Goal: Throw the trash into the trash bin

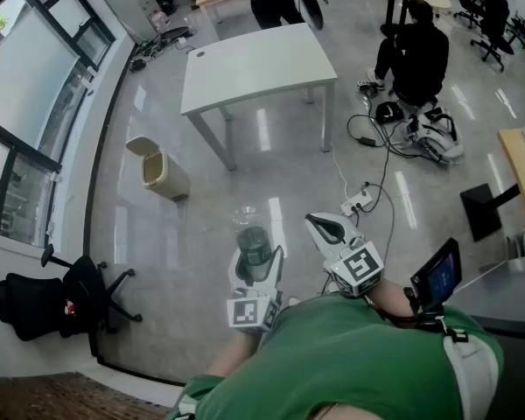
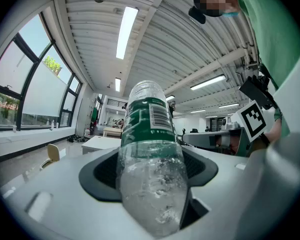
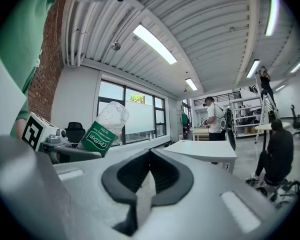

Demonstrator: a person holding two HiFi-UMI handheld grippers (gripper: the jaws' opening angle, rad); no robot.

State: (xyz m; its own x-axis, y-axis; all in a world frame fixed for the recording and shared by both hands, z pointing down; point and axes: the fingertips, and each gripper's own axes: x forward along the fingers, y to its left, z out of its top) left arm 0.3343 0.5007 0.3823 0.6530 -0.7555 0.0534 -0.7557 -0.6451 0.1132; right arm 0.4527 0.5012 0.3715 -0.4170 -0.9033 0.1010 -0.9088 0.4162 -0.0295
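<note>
The plastic bottle is the only piece of trash in play, and it sits in the left gripper, whose jaws stand wide with their dark pads pressed against its sides. It is clear and crinkled, the lower body dented and catching the light in small bright flecks. A green label wraps its middle, with white lettering on one side and a white barcode panel on the other. The free end is rounded and colourless (whether that is the cap end or the base, I cannot tell). From the right gripper view the bottle pokes out of the left gripper at a tilt, leaning up and away from the jaws.

The right gripper is held just beside the left one, its jaws drawn together to a thin pale seam between the black pads.

Both grippers are held out in front of the person's green shirt, above a glossy grey floor. The trash bin, a beige one with a tilted lid, stands on the floor ahead and to the left, near the window wall and well apart from the bottle. A white table stands beyond it, and a black office chair sits by the window at the near left.
</note>
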